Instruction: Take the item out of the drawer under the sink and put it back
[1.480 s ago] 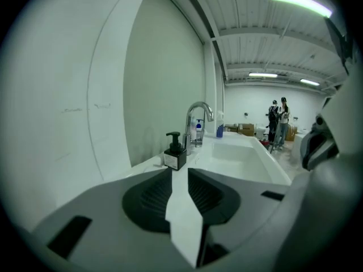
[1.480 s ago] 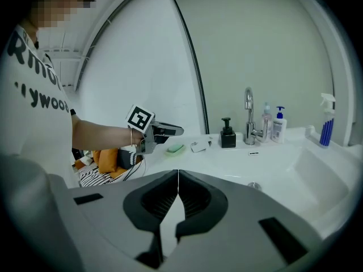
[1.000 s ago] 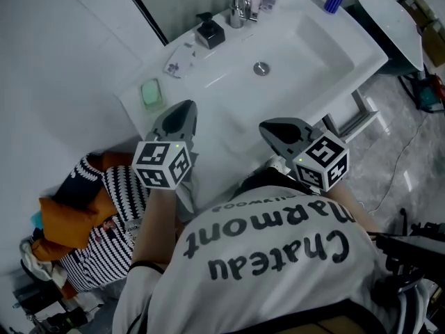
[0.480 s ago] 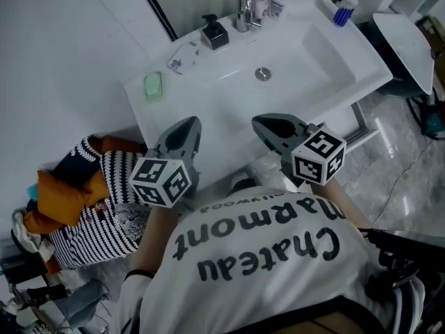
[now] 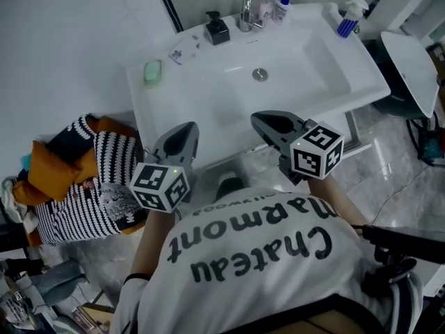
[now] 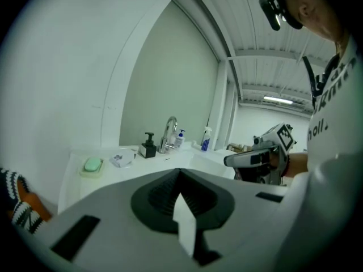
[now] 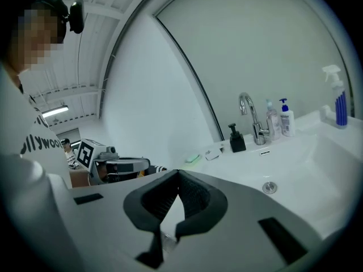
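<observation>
Item: hidden from view | left gripper [image 5: 185, 129] fingers closed, empty | right gripper [image 5: 259, 120] fingers closed, empty

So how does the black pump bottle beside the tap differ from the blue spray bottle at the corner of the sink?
The pump bottle is black all over; the spray bottle is blue with a white trigger head. The pump bottle is squat and boxy, the spray bottle taller and slimmer. Both stand upright on the white sink top, the pump bottle by the tap.
</observation>
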The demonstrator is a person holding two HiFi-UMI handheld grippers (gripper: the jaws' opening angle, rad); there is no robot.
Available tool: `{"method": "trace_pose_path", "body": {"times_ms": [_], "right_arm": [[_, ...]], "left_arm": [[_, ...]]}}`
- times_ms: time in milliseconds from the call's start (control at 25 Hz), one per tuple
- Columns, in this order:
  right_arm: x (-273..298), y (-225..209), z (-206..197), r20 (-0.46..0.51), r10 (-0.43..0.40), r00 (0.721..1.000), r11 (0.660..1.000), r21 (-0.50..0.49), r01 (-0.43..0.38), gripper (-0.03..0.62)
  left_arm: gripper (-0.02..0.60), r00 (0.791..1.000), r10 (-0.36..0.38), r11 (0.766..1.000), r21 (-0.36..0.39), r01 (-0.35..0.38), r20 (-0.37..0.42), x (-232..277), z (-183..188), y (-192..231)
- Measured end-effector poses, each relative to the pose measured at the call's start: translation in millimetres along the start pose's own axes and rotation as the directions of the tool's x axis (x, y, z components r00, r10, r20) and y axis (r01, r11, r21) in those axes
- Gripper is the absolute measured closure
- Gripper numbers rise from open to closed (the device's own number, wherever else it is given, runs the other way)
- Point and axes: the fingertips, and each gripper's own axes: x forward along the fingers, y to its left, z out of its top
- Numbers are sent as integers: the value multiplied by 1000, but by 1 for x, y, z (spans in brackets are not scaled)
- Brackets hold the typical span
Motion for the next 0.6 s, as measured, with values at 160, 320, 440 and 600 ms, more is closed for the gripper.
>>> {"method": "trace_pose_path", "body": {"times_ms": [160,320,440,600], "right_arm": [[-9,11,-8,-8,45,999,999,-24,-45,582],[-23,26,-20,-23,93,995,994,-48,-94,583],[-34,36,-30,-27,117,993,992,-49,-118,583],[-50,48,-37,-23,136,990,989,-53,-137,583]], "left_arm": [[572,999,49,998,-27,-49,19,-20,-8,-10],[572,996,73,996,-59,-70,46,-37,-13,-29],[572,995,84,995,-68,-80,57,-50,-19,-49],[572,994,92,994,-67,-88,63,-64,-28,-72]]}}
